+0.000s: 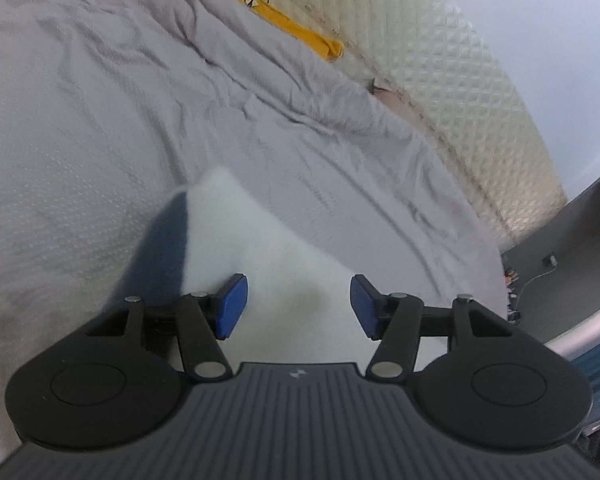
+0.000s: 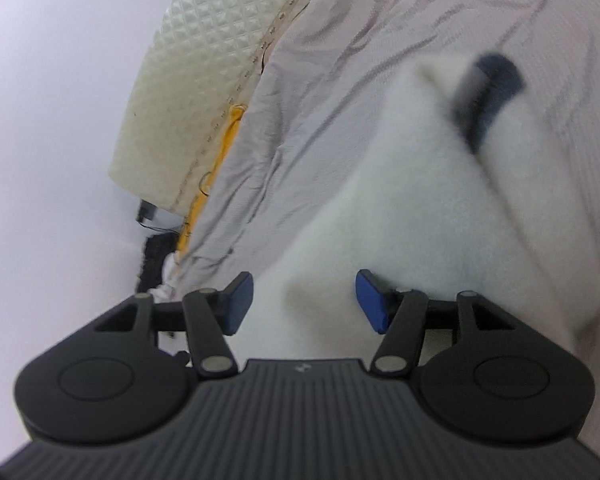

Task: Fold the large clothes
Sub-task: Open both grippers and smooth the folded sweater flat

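Fleece garment [image 1: 260,248], white and fluffy with a dark navy patch [image 1: 164,248], is lying on my bed's wrinkly grey sheet [image 1: 80,120]. My left hand-held gripper [image 1: 298,306] has its blue pads apart over the near part of it, nothing pinched. Same deal with my right hand-held gripper [image 2: 304,300]: pads apart above the fleece. Yellow cloth [image 1: 296,26] sits at the far edge by the quilted mattress [image 1: 460,80].

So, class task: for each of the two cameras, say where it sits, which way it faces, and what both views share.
Left wrist: on the left tongs, facing down along them over a white garment on the grey sheet; open blue pads show.
Right wrist: on the right tongs, facing down over the garment; open pads show.
Shared: garment, sheet, quilted mattress, yellow cloth.
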Demonstrator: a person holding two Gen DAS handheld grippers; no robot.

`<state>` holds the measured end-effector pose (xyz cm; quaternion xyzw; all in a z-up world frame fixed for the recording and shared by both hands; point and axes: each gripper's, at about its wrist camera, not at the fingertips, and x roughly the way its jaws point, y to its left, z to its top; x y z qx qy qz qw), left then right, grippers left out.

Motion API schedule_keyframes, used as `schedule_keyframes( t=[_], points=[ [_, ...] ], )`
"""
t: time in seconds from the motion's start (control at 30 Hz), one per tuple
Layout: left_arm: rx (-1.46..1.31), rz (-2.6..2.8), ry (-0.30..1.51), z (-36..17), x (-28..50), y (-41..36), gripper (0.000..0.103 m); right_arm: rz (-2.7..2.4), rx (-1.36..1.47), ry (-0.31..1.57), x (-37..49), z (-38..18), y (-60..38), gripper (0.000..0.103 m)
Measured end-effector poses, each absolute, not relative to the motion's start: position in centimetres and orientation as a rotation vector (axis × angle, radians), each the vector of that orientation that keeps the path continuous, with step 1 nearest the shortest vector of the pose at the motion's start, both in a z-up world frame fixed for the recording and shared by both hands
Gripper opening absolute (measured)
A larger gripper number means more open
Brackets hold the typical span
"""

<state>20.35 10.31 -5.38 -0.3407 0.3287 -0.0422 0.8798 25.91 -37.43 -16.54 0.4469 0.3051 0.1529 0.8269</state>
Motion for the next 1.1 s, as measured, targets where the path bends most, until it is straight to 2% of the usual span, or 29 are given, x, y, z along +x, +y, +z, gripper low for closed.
schedule_keyframes(
  t=[0.23,0.33,0.43,0.63,0.9,1.1],
  points=[
    [-0.590,-0.076,0.745,-8.2,23.7,9.4,0.062,0.342,0.768,0.639,28.6,-17.4,-36.3,0.058],
    [-0.555,-0.079,0.742,-8.7,24.3,9.1,0.062,0.328,0.710,0.638,29.2,-17.7,-36.1,0.052],
    [-0.513,-0.080,0.729,-8.5,24.1,8.7,0.063,0.319,0.678,0.630,29.0,-17.5,-35.9,0.052],
    [-0.393,-0.074,0.680,-6.8,21.6,7.2,0.064,0.300,0.578,0.604,27.3,-15.8,-34.9,0.054],
    [-0.141,-0.043,0.608,-4.5,15.8,4.4,0.064,0.263,0.305,0.523,22.5,-12.9,-31.9,0.057],
    [-0.084,-0.075,0.649,-5.0,13.8,2.9,0.064,0.220,0.109,0.554,20.5,-13.4,-29.8,0.056]
  ],
)
